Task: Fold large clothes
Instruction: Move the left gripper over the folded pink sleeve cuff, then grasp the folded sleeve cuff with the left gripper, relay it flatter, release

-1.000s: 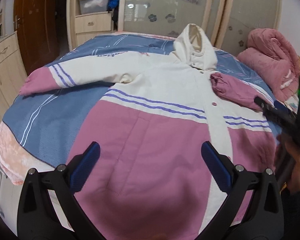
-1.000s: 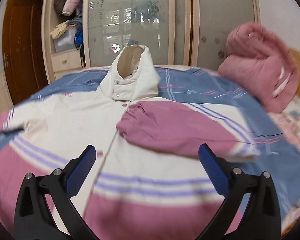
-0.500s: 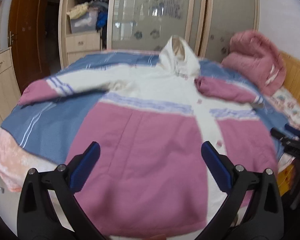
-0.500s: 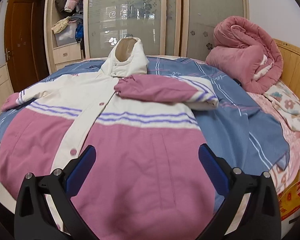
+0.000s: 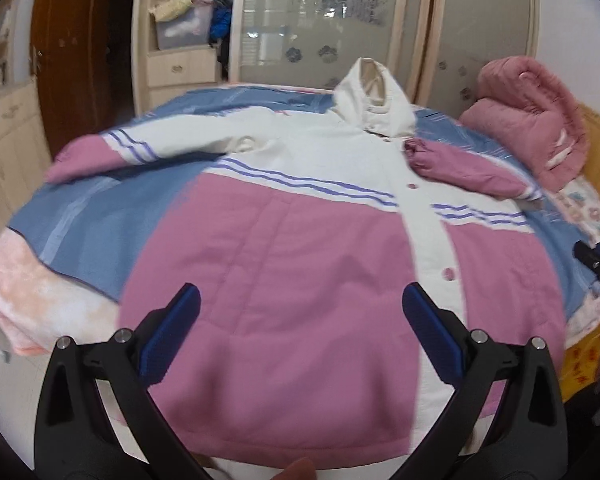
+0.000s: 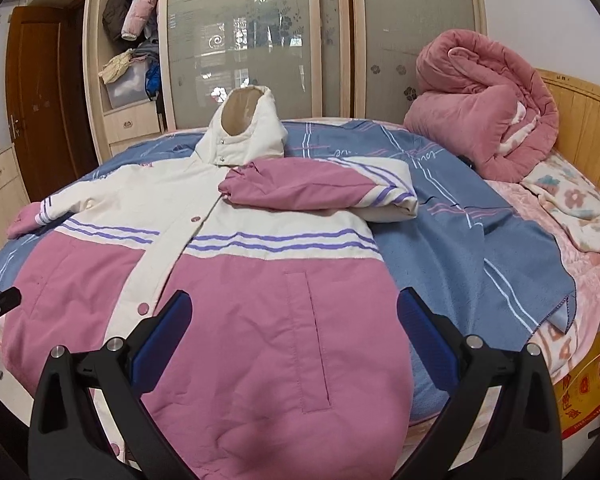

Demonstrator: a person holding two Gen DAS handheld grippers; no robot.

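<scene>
A pink and cream hooded jacket (image 5: 300, 248) lies face up on the bed, hood toward the wardrobe; it also shows in the right wrist view (image 6: 260, 300). One sleeve (image 6: 312, 190) is folded across the chest. The other sleeve (image 5: 112, 152) lies stretched out to the left. My left gripper (image 5: 300, 332) is open and empty above the jacket's hem. My right gripper (image 6: 292, 332) is open and empty above the hem on the pocket side. The right gripper's tip (image 5: 596, 260) shows at the left view's right edge.
The bed carries a blue striped sheet (image 6: 480, 248) and a rolled pink quilt (image 6: 488, 112) by the wooden headboard (image 6: 588, 120). A wardrobe with glass doors (image 6: 320, 40) stands behind. A wooden door (image 5: 72, 52) and cabinets are at the left.
Both grippers have pulled back from the jacket's chest toward its hem. The folded sleeve lies where it was left. Both stay open.
</scene>
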